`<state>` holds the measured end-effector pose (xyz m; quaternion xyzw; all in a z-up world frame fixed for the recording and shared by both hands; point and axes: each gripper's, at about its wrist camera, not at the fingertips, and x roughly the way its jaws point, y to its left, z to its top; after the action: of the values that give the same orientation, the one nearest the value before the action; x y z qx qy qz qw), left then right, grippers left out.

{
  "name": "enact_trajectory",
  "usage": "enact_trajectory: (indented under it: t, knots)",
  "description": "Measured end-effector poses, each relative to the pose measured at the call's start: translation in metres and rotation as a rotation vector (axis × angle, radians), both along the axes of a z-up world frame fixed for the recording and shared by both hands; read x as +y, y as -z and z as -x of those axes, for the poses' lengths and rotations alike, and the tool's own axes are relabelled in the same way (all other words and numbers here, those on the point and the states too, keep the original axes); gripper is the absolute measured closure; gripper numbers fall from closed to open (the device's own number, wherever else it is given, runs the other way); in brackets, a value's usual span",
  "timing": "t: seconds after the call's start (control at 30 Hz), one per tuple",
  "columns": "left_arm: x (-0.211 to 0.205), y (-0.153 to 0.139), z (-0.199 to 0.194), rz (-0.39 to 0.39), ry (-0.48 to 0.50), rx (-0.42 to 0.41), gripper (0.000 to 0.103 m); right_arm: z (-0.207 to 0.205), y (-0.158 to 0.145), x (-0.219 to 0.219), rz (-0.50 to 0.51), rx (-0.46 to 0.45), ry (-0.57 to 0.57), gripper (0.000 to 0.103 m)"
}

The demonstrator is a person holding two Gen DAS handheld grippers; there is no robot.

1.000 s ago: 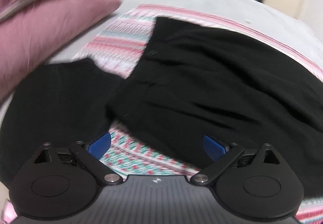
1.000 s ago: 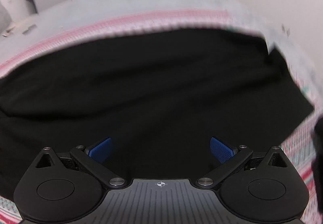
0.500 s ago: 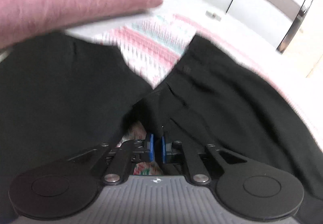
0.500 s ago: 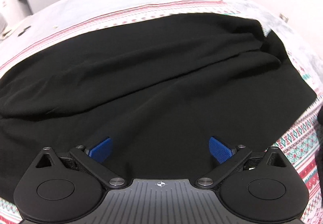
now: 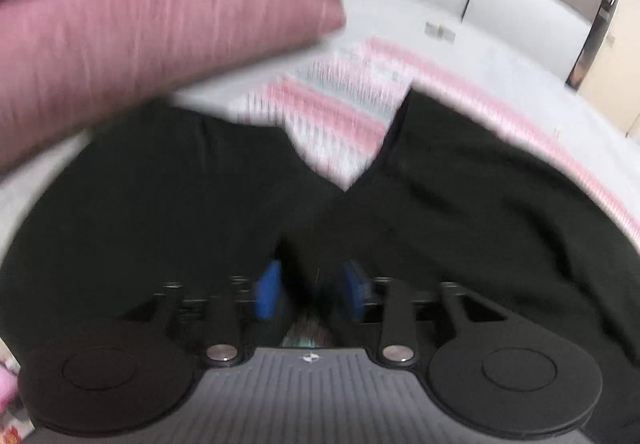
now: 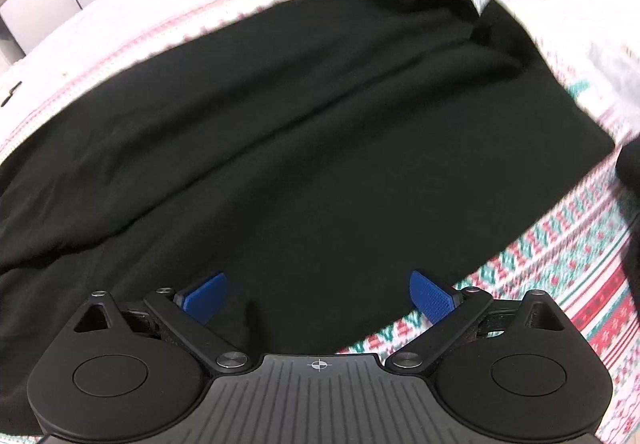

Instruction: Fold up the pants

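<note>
Right wrist view: black pants (image 6: 320, 132) sprawl across my patterned blanket (image 6: 560, 244). My right tongs (image 6: 320, 296) gape empty at six o'clock. My left tongs (image 5: 312, 294) have just been opening, a waistband fold between them. Next, regrip and fold leg over leg.

pink bedding (image 5: 152, 32) crowds left side

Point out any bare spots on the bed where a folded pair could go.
Free: grey bedspread beyond the patterned blanket's pink border, toward the cabinets; a patterned strip right of the black pants, near the right gripper. Crowded: pants fill the middle, pink bedding the far left by the left gripper.
</note>
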<state>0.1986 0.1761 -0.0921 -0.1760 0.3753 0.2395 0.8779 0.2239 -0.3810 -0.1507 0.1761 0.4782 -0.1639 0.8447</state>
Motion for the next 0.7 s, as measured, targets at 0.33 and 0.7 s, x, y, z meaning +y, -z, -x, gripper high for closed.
enact_trajectory:
  t: [0.33,0.7]
  knots:
    - [-0.085,-0.002,-0.122,-0.008,0.345,0.045,0.0,-0.017,-0.017,0.065,0.047,-0.136,-0.258,0.005]
    - [-0.061,0.039,-0.142,0.025,0.269,0.081,0.0,-0.156,-0.019,0.17,0.182,-0.34,-0.666,0.005]
